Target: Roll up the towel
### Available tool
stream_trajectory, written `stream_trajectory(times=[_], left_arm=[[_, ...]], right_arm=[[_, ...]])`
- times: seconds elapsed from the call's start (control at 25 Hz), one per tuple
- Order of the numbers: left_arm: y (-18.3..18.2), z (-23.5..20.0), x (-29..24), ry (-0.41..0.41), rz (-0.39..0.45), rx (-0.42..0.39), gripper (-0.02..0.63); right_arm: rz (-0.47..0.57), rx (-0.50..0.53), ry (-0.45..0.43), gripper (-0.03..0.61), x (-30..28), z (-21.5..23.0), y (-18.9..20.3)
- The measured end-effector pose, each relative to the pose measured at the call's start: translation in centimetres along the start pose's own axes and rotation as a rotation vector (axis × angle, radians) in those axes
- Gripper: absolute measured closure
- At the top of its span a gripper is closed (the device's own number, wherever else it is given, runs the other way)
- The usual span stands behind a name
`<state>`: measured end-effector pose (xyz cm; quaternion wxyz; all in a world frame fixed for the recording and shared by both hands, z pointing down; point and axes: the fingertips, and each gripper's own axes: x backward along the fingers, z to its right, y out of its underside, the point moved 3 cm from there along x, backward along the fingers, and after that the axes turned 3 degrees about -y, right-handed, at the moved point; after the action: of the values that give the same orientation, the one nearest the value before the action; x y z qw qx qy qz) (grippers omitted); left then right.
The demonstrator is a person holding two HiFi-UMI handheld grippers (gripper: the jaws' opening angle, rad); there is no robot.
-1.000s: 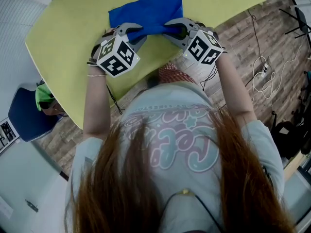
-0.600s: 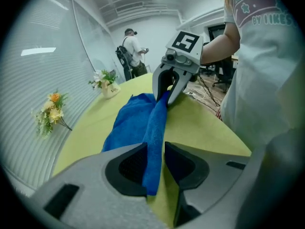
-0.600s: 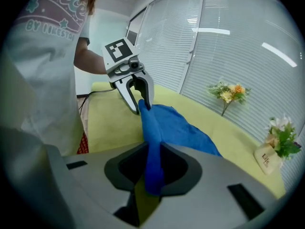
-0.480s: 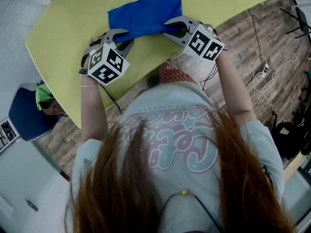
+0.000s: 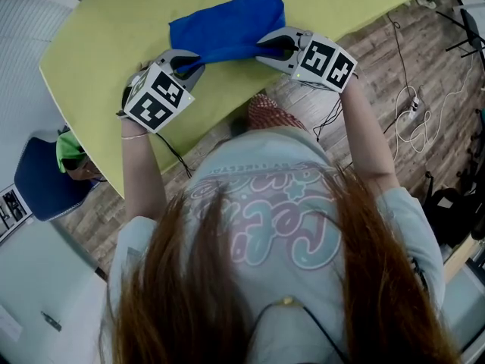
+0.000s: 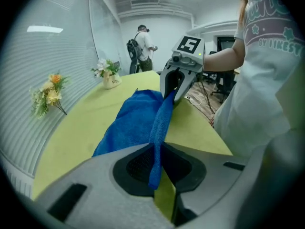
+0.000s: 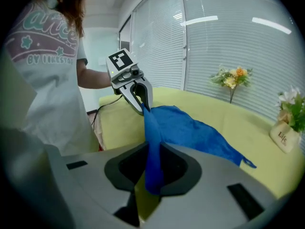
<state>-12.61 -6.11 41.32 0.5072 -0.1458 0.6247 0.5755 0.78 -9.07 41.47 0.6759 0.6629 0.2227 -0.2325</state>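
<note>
The left gripper (image 6: 155, 147) is clamped on the near edge of the blue towel (image 5: 227, 23) — its jaws have just been closing, and a strip of cloth hangs pinched between them. The right gripper (image 7: 151, 149) holds the same edge at its other end, jaws narrow on the cloth. Between the 2 grippers that edge is lifted into a ridge. The rest of the towel lies on the yellow-green table (image 5: 106, 44), upper centre of the head view. In the left gripper view a small vase of flowers (image 6: 110, 75) stands on the table at upper left, and another flower spray (image 6: 50, 93) shows at far left — by the blinds.
</note>
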Motion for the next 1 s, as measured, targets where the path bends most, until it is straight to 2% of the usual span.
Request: stream_trajectory(times=[0.16, 0.4, 0.56, 1.0], left_arm=[[-0.3, 0.7, -0.1, 0.07, -0.013, 0.043, 0.568], [-0.1, -0.2, -0.7, 0.11, -0.039, 0.066, 0.568], [-0.1, -0.9, -0.7, 0.13, -0.036, 0.101, 0.566], [-0.4, -1.8, -0.9, 0.153, -0.042, 0.118, 0.531]], right_arm=[[0.006, -0.061, -0.049, 0.502, 0.4, -0.5, 0.5], [0.001, -0.147, -0.133, 0.5, 0.3, 0.2, 0.4], [0.006, -0.143, -0.16, 0.495, 0.3, 0.4, 0.2], [0.045, -0.117, -0.139, 0.468, 0.9, 1.5, 0.0]])
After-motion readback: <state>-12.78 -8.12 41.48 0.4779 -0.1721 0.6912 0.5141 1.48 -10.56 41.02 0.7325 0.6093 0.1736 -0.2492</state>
